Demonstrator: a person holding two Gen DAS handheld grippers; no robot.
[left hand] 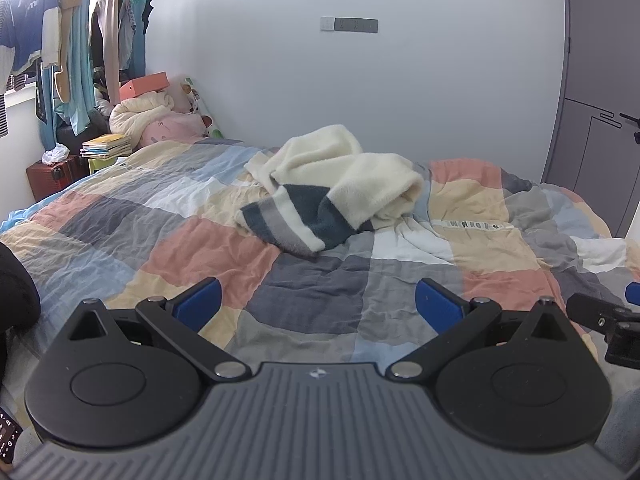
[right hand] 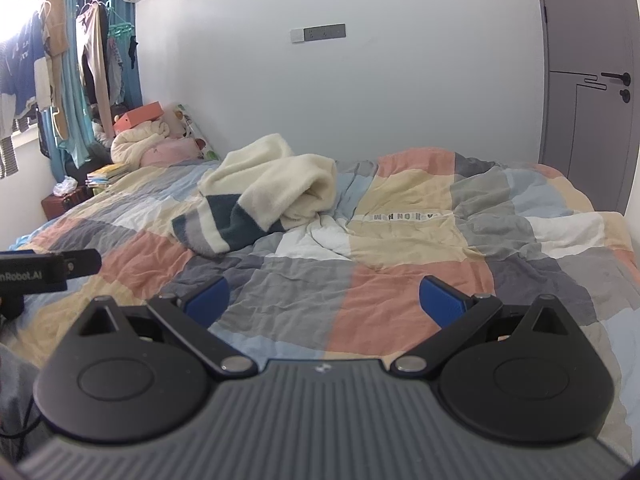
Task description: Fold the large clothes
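Note:
A fluffy cream garment [left hand: 340, 184] with dark teal and grey stripes lies crumpled in a heap on the patchwork quilt [left hand: 160, 240], toward the far side of the bed. The right wrist view shows the same garment [right hand: 272, 192] left of centre on the quilt [right hand: 400, 280]. My left gripper [left hand: 318, 304] hovers open over the near part of the bed, well short of the heap, holding nothing. My right gripper [right hand: 325, 300] is also open and empty, level with the left one, and part of it shows at the right edge of the left wrist view.
A grey wall stands behind the bed, with a dark door [right hand: 592, 100] at the right. At far left hang several clothes [left hand: 72, 40] by a window, above a red suitcase [left hand: 52, 176], books [left hand: 106, 146] and a rolled duvet with plush toys [left hand: 152, 120].

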